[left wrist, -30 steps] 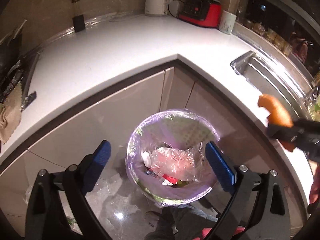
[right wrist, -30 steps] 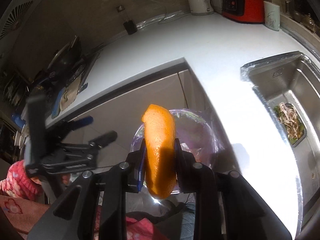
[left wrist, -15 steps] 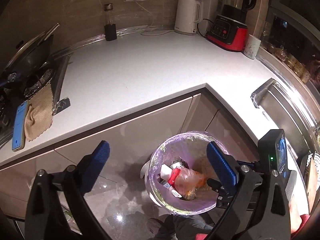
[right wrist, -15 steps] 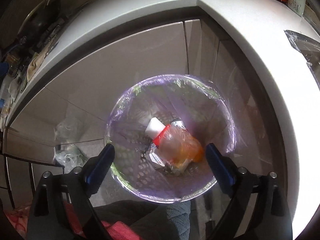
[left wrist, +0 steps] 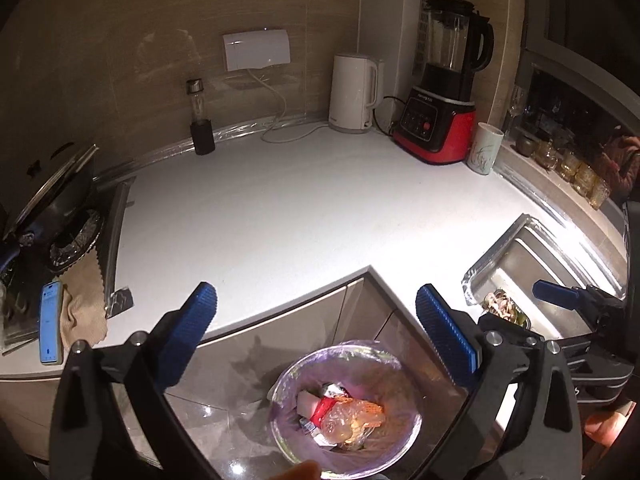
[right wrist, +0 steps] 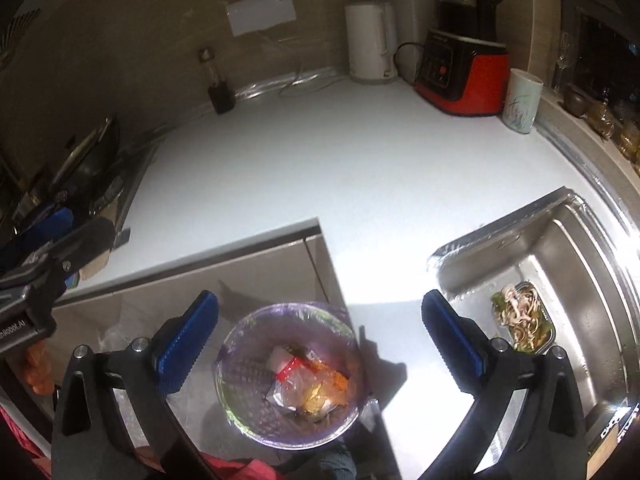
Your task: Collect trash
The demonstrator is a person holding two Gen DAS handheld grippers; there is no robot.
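A round bin lined with a purple bag [left wrist: 384,364] [right wrist: 248,372] stands on the floor in front of the corner cabinets. Inside it lie a crumpled clear plastic wrap over an orange peel [left wrist: 356,420] [right wrist: 320,390] and red-and-white wrappers. My left gripper [left wrist: 316,300] is open, high above the bin, with nothing between its blue pads. The jaws of my right gripper [right wrist: 320,304] are opening wide and hold nothing; the bin shows below them. Each gripper appears at the edge of the other's view.
The white L-shaped counter [left wrist: 280,220] carries a kettle [left wrist: 354,94], a red blender [left wrist: 440,120] and a cup [left wrist: 486,148]. A sink [right wrist: 560,264] holds a steel tray of food scraps [right wrist: 520,320]. A phone [left wrist: 50,328] and cloth lie beside the stove.
The right gripper let go of the orange peel, which now lies in the bin, and its jaws spread. Both grippers rose, so the bin looks smaller and more counter shows.
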